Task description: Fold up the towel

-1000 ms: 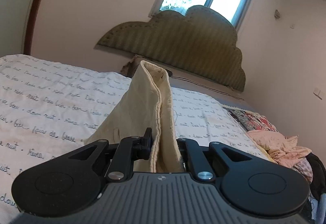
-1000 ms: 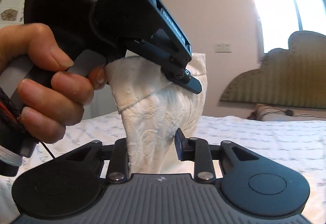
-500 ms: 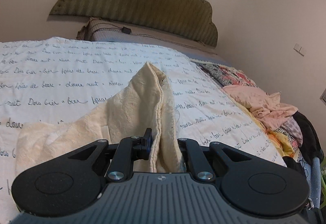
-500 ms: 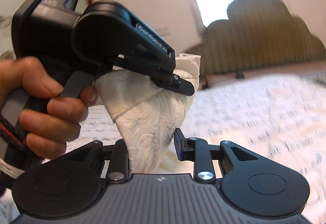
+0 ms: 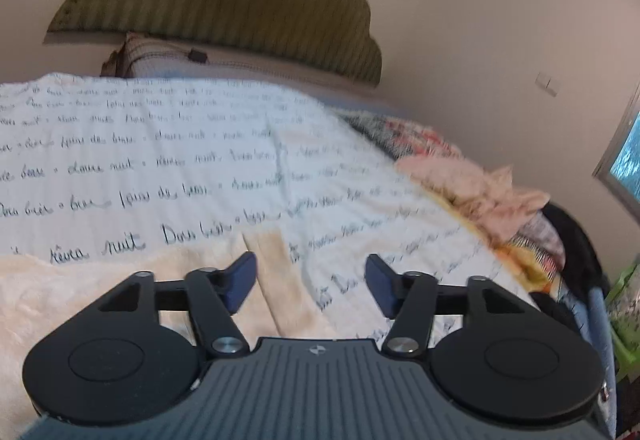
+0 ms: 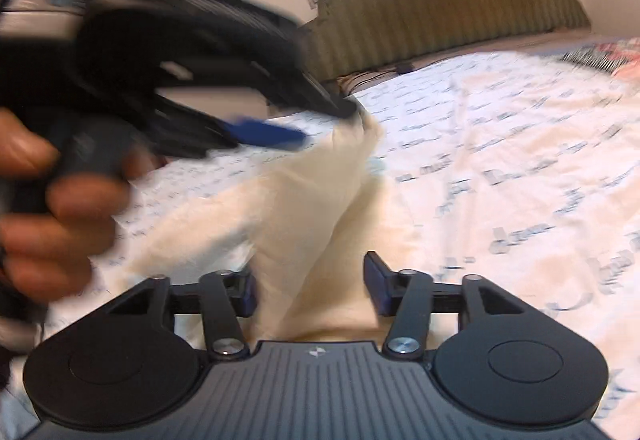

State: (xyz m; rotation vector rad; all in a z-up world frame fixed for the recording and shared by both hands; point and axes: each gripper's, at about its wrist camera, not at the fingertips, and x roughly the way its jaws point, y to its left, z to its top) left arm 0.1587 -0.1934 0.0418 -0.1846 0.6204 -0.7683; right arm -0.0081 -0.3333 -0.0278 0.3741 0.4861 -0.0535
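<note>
While towel [image 5: 120, 292] settles on bed [image 5: 160, 160] | left gripper [image 5: 310, 282], right gripper [image 6: 310, 286] both spread | lift clear, then smooth fold.

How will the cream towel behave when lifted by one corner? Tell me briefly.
Likely floppy: the towel sags in soft folds below its raised corner. Probably light, since it hangs from that single point by the left hand-held gripper. It probably won't slide much, because the rest lies flat, cloth on cloth, on the bedspread.

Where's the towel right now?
The cream towel lies on the script-print bedspread, under the open left gripper; the right wrist view shows one corner peaked up.
</note>
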